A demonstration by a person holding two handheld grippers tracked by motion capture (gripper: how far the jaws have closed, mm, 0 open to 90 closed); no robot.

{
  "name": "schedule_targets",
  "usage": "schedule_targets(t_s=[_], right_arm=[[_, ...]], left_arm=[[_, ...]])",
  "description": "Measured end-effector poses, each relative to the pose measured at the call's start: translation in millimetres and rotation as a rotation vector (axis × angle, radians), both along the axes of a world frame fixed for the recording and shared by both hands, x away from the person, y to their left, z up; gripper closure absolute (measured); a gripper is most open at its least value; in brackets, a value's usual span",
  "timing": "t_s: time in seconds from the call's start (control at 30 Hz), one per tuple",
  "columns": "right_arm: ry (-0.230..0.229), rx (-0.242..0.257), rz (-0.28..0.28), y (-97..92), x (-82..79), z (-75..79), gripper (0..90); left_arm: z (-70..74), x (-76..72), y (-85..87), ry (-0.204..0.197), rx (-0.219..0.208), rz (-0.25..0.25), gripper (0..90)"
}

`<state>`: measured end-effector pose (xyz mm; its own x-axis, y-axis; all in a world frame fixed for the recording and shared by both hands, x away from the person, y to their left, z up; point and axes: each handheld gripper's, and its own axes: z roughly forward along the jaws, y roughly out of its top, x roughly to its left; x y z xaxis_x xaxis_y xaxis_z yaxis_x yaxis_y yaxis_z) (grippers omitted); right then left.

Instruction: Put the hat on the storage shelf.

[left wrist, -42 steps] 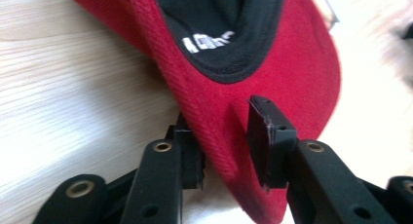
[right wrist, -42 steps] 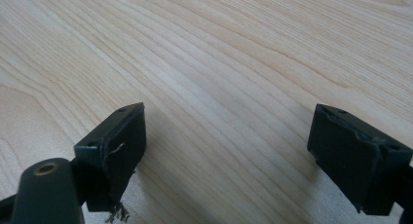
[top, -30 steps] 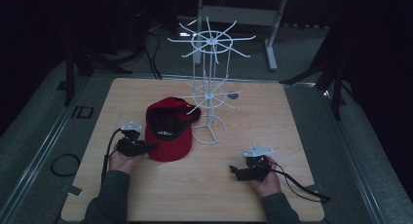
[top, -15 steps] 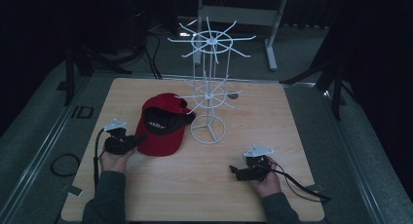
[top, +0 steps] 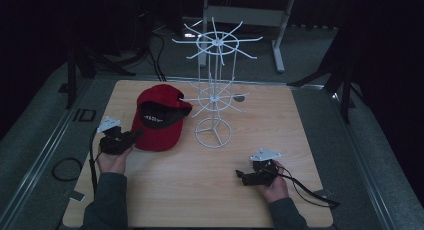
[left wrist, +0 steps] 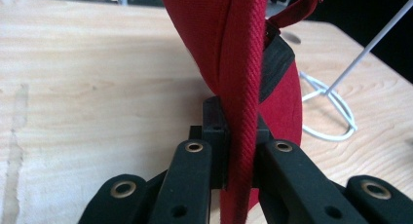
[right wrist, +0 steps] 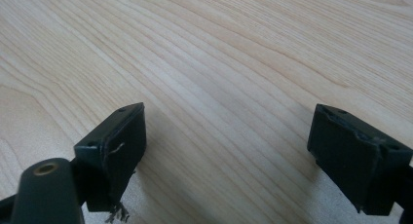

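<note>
A red cap (top: 159,119) with a black inner lining is held just left of the white wire rack (top: 215,85) on the wooden table (top: 280,125). My left gripper (top: 134,135) is shut on the cap's brim at its near edge; in the left gripper view the red brim (left wrist: 241,87) runs upright between the closed jaws, with the rack's round base (left wrist: 331,117) behind it. My right gripper (top: 241,176) rests low over the table near the front right, open, with bare wood between its fingers (right wrist: 119,146).
The rack has spokes sticking out at two levels and a ring base (top: 213,134) on the table. Cables trail from both grippers, one off the left edge (top: 62,168). Dark floor and table legs (top: 277,35) lie beyond the far edge.
My left gripper has pulled the cap leftward and slightly away from the rack, lifting it higher on the table's left. The right gripper has stayed in place.
</note>
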<state>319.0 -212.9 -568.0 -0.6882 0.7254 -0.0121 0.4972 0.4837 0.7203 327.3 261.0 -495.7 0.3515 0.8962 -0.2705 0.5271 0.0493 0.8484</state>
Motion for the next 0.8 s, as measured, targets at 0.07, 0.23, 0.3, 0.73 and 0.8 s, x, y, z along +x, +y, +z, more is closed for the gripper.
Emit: schedule_targets(t_s=[0.07, 0.23, 0.3, 0.73, 0.8], right_arm=[[0.000, 0.000, 0.000, 0.0, 0.0, 0.0, 14.0], [0.000, 0.000, 0.001, 0.0, 0.0, 0.0, 13.9], [0.001, 0.000, 0.000, 0.0, 0.0, 0.1, 14.0], [0.002, 0.001, -0.002, 0.1, -0.1, 0.2, 14.0], [0.002, 0.001, -0.001, 0.1, -0.1, 0.1, 14.0]], left_arm=[[4.9, 0.2, 1.2, -0.012, 0.003, 0.007, 86.1], [15.4, 0.7, 3.1, -0.027, 0.024, 0.013, 86.1], [19.1, -0.3, 4.5, -0.037, 0.032, 0.018, 86.2], [44.0, -2.3, 15.5, -0.092, 0.023, 0.084, 86.1], [47.6, -2.3, 15.9, -0.103, 0.021, 0.092, 86.1]])
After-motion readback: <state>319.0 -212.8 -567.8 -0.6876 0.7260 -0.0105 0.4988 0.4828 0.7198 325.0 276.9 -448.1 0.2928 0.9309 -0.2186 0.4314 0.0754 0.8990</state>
